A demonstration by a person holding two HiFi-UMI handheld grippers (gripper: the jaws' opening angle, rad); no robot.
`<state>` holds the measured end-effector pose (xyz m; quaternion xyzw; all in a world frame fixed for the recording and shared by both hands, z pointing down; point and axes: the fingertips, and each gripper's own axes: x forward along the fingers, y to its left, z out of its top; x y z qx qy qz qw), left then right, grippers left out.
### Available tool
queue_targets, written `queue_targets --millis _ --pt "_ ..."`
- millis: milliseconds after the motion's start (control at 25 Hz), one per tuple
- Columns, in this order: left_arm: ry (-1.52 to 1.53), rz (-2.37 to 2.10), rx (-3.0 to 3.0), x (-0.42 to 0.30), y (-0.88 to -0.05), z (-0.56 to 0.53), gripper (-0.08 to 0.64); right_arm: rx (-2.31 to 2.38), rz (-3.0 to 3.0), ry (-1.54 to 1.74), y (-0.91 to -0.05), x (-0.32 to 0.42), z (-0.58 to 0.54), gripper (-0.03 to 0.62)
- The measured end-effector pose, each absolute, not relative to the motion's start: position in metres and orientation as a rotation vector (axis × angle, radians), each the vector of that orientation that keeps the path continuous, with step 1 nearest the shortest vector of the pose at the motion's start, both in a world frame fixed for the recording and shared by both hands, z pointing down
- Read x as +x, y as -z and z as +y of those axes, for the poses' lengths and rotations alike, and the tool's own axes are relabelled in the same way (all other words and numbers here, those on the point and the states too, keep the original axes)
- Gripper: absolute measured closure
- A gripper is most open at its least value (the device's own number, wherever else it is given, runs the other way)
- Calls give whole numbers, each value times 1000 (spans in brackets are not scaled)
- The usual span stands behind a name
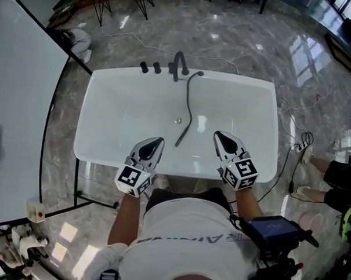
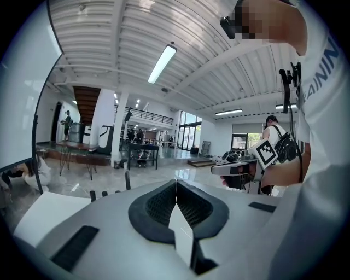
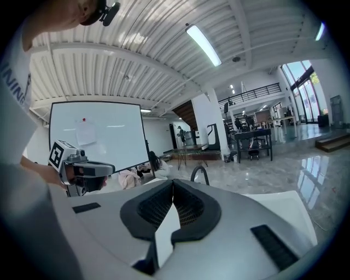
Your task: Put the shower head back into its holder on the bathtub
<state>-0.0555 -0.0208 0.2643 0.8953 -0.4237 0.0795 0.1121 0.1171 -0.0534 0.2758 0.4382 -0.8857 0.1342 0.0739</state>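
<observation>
A white bathtub [image 1: 105,156] fills the middle of the head view. Its dark shower head [image 1: 181,137] lies on the tub floor, and its hose [image 1: 189,99] runs up to the far rim. The black faucet [image 1: 179,65] and knobs [image 1: 151,67] stand on that rim. My left gripper [image 1: 155,142] hovers over the near rim, left of the shower head, shut and empty. My right gripper [image 1: 220,135] hovers to the shower head's right, also shut with nothing held. In the left gripper view the left gripper [image 2: 175,183] has its jaws pressed together; in the right gripper view the right gripper [image 3: 173,183] does too.
A large whiteboard [image 1: 14,118] on a black frame stands left of the tub. A white cable [image 1: 168,48] trails over the marble floor behind it. Another person's legs [image 1: 330,184] and cables lie at the right. A dark device on a stand [image 1: 274,231] sits by my right arm.
</observation>
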Motion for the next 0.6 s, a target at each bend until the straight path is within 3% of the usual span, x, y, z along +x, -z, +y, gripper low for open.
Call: queue_targets --millis 440,600 --pt "-209 -1153 2611 -133 -280 -81 541 1406 -2537 -351 -274 70 -93 581" --pt "-206 -1199 2575 -131 -289 -89 541 1320 -2530 -354 -293 75 -94 581"
